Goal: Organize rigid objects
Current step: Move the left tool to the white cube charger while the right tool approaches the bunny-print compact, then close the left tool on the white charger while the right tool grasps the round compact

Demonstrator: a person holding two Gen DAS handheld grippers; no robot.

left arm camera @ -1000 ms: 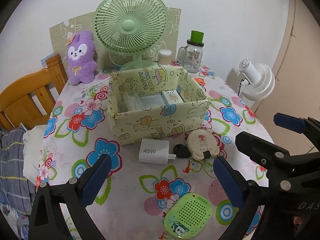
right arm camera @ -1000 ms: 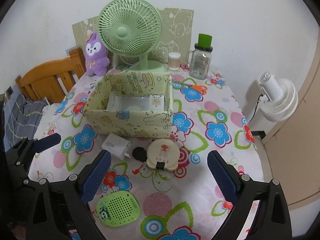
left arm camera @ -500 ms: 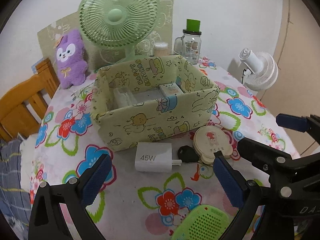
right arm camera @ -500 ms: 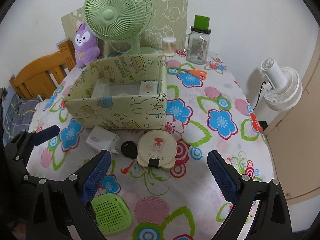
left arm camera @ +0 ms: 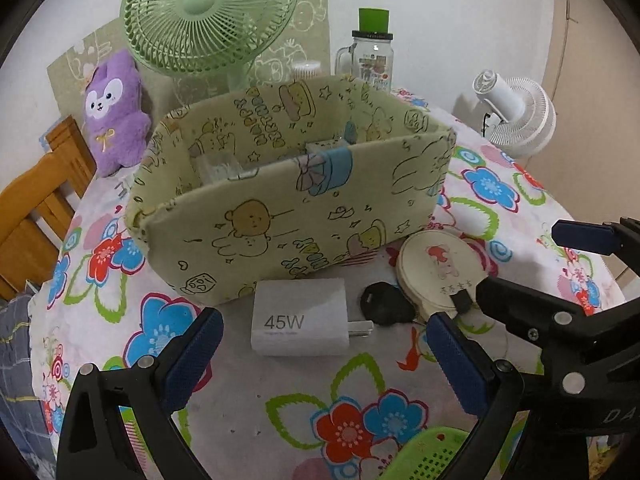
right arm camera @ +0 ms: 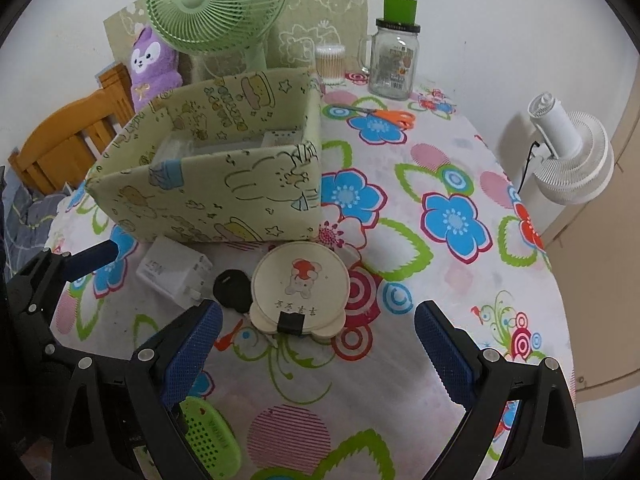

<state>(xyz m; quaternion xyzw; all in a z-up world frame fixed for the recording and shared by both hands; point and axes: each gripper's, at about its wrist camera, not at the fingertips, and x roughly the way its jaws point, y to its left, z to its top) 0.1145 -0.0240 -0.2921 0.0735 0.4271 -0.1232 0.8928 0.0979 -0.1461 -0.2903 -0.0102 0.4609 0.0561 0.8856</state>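
A yellow-green fabric box (left arm camera: 296, 208) (right arm camera: 224, 184) stands mid-table with small white items inside. In front of it lie a white 45W charger (left arm camera: 300, 322) (right arm camera: 174, 270), a black key fob (left arm camera: 386, 304) (right arm camera: 232, 290) and a round cream bear-print case (left arm camera: 438, 270) (right arm camera: 302, 288). A green perforated case (left arm camera: 424, 460) (right arm camera: 208, 436) lies nearest me. My left gripper (left arm camera: 320, 354) is open and empty, just short of the charger. My right gripper (right arm camera: 316, 346) is open and empty, just short of the cream case.
A green desk fan (left arm camera: 208, 16), a purple plush (left arm camera: 114, 112), a glass jar with green lid (right arm camera: 394, 56), a cotton-swab tub (right arm camera: 330, 64) and orange scissors (right arm camera: 384, 114) sit at the back. A white fan (right arm camera: 568, 152) stands off the right table edge. A wooden chair (left arm camera: 36, 200) is on the left.
Both grippers have moved forward and lower toward the items in front of the box. Both stay open. No object has moved.
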